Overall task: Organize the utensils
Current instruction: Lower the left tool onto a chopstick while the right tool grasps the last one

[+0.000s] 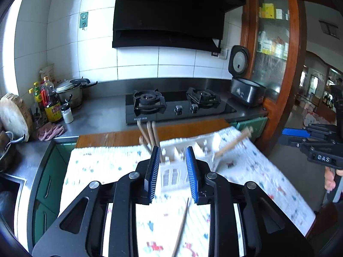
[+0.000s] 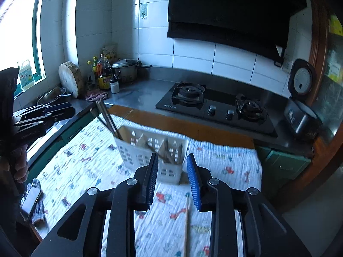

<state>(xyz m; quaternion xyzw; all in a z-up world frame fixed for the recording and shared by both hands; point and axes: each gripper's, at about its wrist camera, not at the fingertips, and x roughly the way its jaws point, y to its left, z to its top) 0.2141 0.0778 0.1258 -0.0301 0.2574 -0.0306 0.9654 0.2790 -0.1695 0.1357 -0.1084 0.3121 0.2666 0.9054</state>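
Utensil caddy (image 2: 150,158): white plastic, rectangular cut-outs in its walls, divided into compartments. It stands on the printed cloth (image 2: 81,162) directly ahead of both grippers. Left wrist view is motion-blurred; caddy outline soft there.

Left gripper (image 1: 173,171): jaws spread, nothing between the blue pads (image 1: 153,171). The near end of the caddy (image 1: 171,175) sits in the gap ahead of the fingertips; contact cannot be told.

Right gripper (image 2: 172,177): jaws likewise apart, holding nothing. The caddy's near corner lies just beyond its fingertips.

Contents: a bundle of dark chopsticks (image 2: 107,120) leans out of the compartment farthest to the right gripper's left, tips up and away. Wooden-handled utensils (image 2: 158,147) lie tilted in the middle compartments. In the left view a wooden handle (image 1: 233,143) sticks out to that gripper's right.

One loose chopstick (image 2: 186,224) lies flat on the cloth below the right gripper's right finger, running toward the camera; same chopstick (image 1: 181,229) shows under the left gripper.

Gas hob (image 2: 214,107) on the counter beyond the caddy.
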